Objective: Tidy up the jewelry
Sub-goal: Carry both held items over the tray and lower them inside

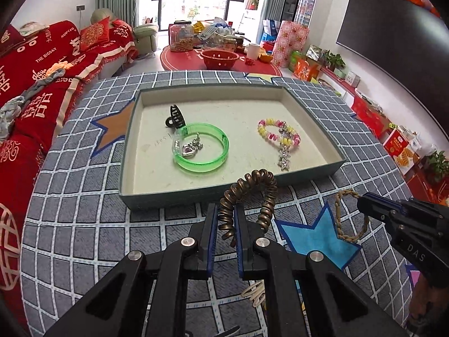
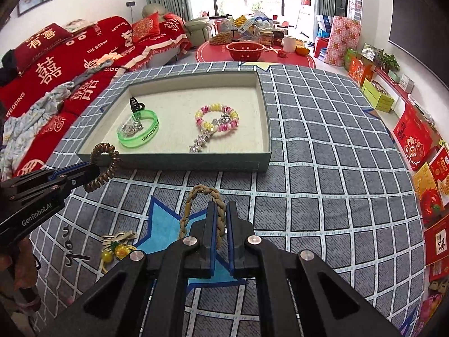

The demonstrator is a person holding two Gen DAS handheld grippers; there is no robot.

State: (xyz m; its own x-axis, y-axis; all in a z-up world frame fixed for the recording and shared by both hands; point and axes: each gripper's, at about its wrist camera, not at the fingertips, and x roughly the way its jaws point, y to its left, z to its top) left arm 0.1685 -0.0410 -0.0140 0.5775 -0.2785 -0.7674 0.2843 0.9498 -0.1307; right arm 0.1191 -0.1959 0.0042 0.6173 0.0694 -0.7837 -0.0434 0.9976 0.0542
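Observation:
My left gripper (image 1: 226,210) is shut on a brown coiled hair tie (image 1: 252,193), held just before the near wall of the shallow box (image 1: 196,193). It shows from the side in the right wrist view (image 2: 92,170) with the coil (image 2: 108,168). My right gripper (image 2: 221,206) is shut on a tan braided bracelet (image 2: 196,196), seen also in the left wrist view (image 1: 360,203) over the blue star (image 1: 311,238). In the box lie a green bangle (image 1: 221,154), a black hair clip (image 1: 175,115), a silver charm (image 1: 190,147) and a pink-yellow bead bracelet (image 1: 269,134) with a silver chain.
The box (image 2: 174,158) sits on a round table with grey checked cloth (image 2: 336,168). Yellow hair ties with fruit charms (image 2: 118,245) lie on the cloth at the left of the right gripper. A red sofa (image 2: 70,64) stands left, and gift boxes (image 2: 412,137) line the right.

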